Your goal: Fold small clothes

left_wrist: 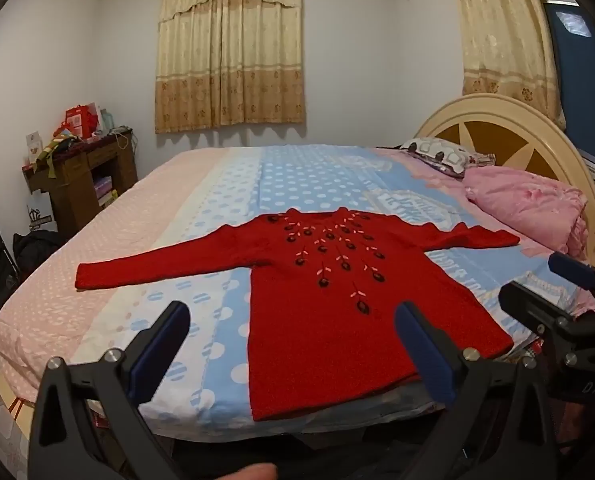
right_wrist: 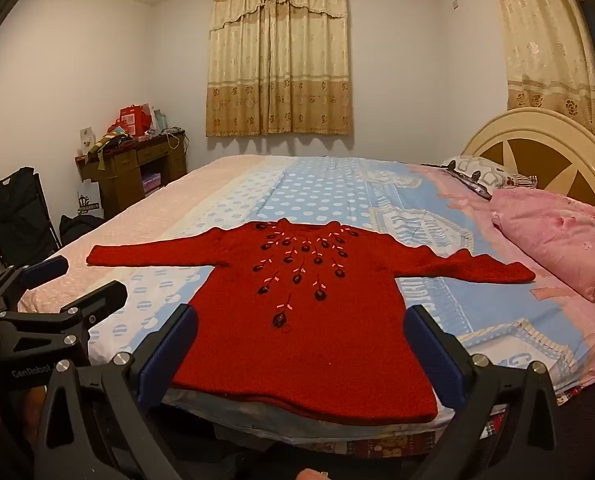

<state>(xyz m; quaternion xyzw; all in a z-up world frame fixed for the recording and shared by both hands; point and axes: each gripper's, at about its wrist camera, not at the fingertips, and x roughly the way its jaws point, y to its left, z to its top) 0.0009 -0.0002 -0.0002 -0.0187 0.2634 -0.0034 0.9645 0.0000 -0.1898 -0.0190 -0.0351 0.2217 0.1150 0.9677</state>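
One red knitted sweater (left_wrist: pixel 337 312), long-sleeved, laid flat and face up in the lower centre of both views, on the near part of the bed (left_wrist: pixel 305 176). Both sleeves spread outward, left and right. Dark embroidered flowers with pink leaves fan down from the neckline. Hem lies at the bed's near edge.

Two grippers: left gripper (left_wrist: pixel 293 344) and right gripper (right_wrist: pixel 301 348), each with jaws spread wide, gripping nothing, hovering before the hem.

Two pillows, upper right: one patterned pillow (left_wrist: pixel 445 156), one pink pillow (left_wrist: pixel 529 208). Two curtains (left_wrist: pixel 229 48). One wooden desk (left_wrist: pixel 81 172), left.
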